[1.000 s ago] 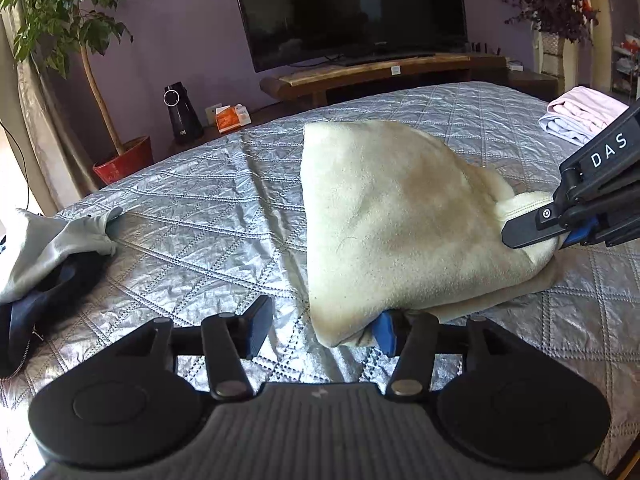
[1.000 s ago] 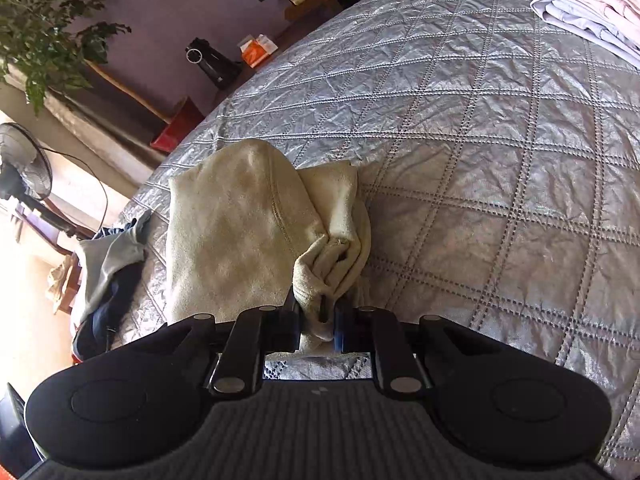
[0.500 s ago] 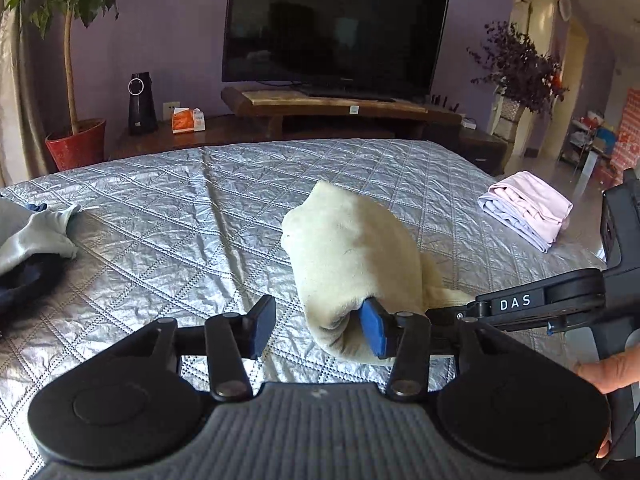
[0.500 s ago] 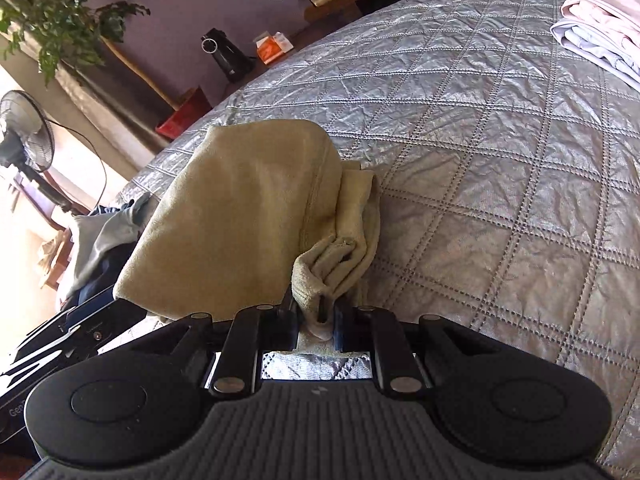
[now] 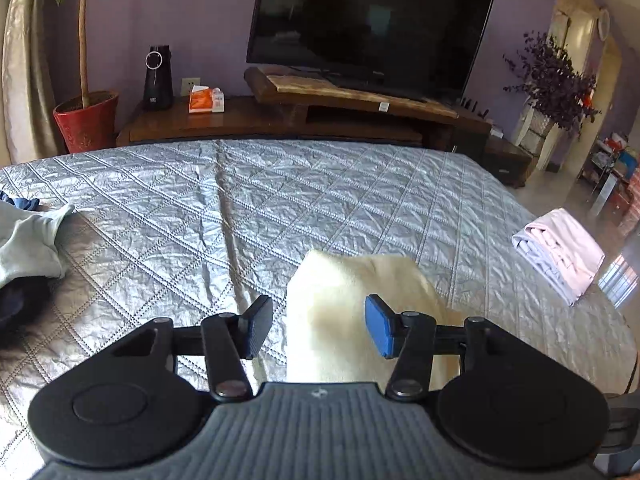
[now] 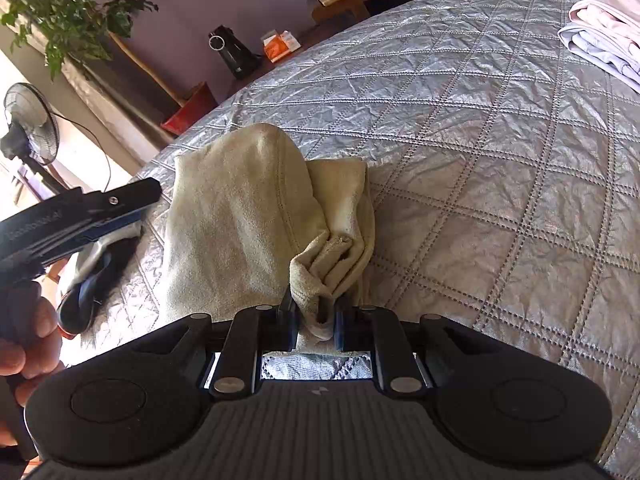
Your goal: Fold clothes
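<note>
The cream cloth lies bunched on the silver bed. The right gripper pinches 1 corner tight. The left gripper has just been opening, with nothing pinched. Next, I think, it needs another corner to finish the fold.

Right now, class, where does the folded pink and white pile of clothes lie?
The folded pile lies at the quilted bed's right edge in the left wrist view, beyond and right of the cream garment.
</note>
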{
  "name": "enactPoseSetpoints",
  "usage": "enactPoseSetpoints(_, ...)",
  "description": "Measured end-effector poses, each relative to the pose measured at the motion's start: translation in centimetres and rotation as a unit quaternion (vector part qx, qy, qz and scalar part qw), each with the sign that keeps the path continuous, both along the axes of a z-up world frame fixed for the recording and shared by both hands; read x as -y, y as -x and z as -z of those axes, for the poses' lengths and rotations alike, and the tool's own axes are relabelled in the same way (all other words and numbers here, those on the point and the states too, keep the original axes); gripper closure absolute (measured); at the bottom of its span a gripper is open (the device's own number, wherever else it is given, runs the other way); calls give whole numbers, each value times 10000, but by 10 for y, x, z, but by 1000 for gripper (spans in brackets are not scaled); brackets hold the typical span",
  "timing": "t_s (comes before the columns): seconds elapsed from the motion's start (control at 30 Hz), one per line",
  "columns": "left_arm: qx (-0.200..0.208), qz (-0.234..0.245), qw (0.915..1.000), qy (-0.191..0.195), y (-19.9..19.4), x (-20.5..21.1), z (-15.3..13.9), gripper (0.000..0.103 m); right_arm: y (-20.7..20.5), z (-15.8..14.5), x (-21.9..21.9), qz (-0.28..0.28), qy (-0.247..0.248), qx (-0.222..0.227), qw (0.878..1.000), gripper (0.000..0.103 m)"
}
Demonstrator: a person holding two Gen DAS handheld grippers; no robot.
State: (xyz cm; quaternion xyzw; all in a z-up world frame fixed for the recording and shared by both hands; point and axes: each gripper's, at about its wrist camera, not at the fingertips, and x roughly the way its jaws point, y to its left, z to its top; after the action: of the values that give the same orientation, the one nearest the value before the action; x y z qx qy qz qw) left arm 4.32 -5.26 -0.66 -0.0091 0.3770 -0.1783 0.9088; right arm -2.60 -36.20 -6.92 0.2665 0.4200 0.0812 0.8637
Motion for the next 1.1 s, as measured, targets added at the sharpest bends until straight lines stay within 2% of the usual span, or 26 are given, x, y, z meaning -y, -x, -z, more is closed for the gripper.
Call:
enactPoseSetpoints(0.13,-519,-405,9977,166,-19,-2,45,40,0,1,2,-12,-37,11,10000,84)
enactPoseSetpoints(0.17,-473,-438,9979,87,-19,1,50,34,0,1,2,-16,-43,9,10000,84)
enactPoseSetpoints(0.23,-114,-275,9989,-360,-8,12,49,34,1,-3,3,17,0,22,10000,83)
enactPoseSetpoints(0.3,67,-158,9982,-573,-3,17,48,34,6,-20,-2,9,485,325,9983,77)
enactPoseSetpoints(0.43,-185,-204,9996,-81,-9,3,52,32,8,-59,-13,-133,1123,1427,9833,72)
enactPoseSetpoints(0.5,-141,-155,9997,-95,-7,2,53,31,-6,-72,-20,-368,1354,1597,9771,71)
enactPoseSetpoints(0.53,-90,-125,9998,-159,-4,4,52,31,-15,-79,-22,-457,1315,1654,9764,70)
enactPoseSetpoints(0.57,-32,-95,9997,-228,-3,6,52,31,-23,-85,-24,-547,1236,1723,9757,66)
enactPoseSetpoints(0.6,29,-67,9995,-301,-1,8,51,31,-33,-87,-28,-707,1253,1717,9746,54)
enactPoseSetpoints(0.63,42,-68,9995,-305,-1,8,52,31,-44,-87,-33,-890,1303,1683,9730,47)
enactPoseSetpoints(0.67,27,-88,9996,-268,-1,7,53,30,-52,-80,-35,-982,1260,1533,9752,45)
enactPoseSetpoints(0.73,-9,-119,9998,-183,-2,4,54,27,-69,-60,-37,-1101,1105,1147,9811,59)
enactPoseSetpoints(0.83,40,-85,9998,-193,-3,0,56,22,-83,-23,-29,-993,854,499,9901,72)
enactPoseSetpoints(0.87,108,-56,9996,-257,-3,0,55,22,-82,-16,-24,-922,749,415,9921,81)
enactPoseSetpoints(0.9,171,-39,9994,-301,-3,1,54,21,-81,-13,-19,-863,637,382,9935,86)
enactPoseSetpoints(1.0,286,-47,9991,-316,-6,-2,50,22,-78,-9,-19,-891,716,387,9927,90)
enactPoseSetpoints(1.1,58,-333,9993,163,-18,-22,45,22,-76,-6,-17,-856,636,377,9936,94)
